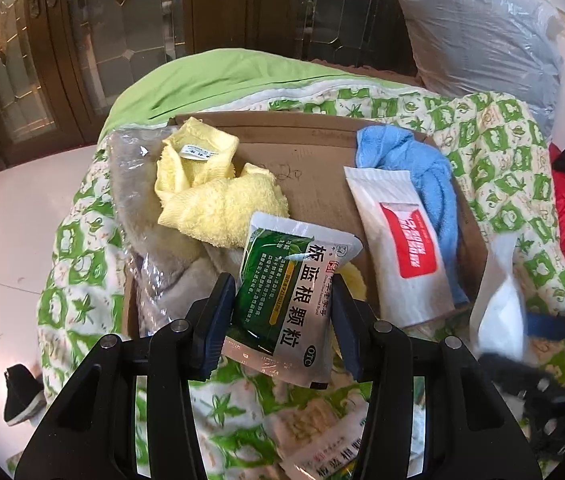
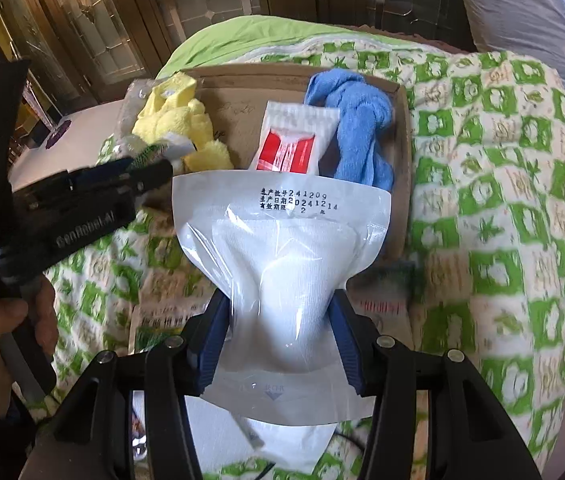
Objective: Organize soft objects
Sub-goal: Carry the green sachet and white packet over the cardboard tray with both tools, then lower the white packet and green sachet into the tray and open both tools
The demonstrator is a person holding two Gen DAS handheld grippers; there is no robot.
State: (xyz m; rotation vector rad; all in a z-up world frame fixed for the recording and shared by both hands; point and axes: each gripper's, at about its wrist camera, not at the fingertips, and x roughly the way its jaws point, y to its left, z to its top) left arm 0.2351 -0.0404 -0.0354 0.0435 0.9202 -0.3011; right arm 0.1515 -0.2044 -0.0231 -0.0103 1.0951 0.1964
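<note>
Left gripper [image 1: 284, 304] is pinching a green-and-white medicine sachet [image 1: 288, 300] between its blue pads, the sachet held above the near edge of a flat cardboard sheet [image 1: 314, 160] that lies on a green-patterned quilt [image 1: 494, 152]. Right gripper [image 2: 278, 328] is clamped on a white sealed pouch [image 2: 282, 264] with printed date codes along its top; the pouch stands upright between the fingers and bulges at the waist. In the left wrist view this pouch [image 1: 498, 308] appears at the right, blurred. On the cardboard, a yellow towel [image 1: 210, 192] lies crumpled at the far left, partly over a clear plastic bag holding grey fabric [image 1: 162, 256]. A blue towel [image 1: 418, 176], twisted, lies at the far right. A white packet with a red label [image 1: 402, 240] rests just left of the blue towel, overlapping its edge. More sachets [image 1: 322, 452] lie on the quilt near the camera. A grey plastic-wrapped pillow [image 1: 478, 28] sits at the far right.
</note>
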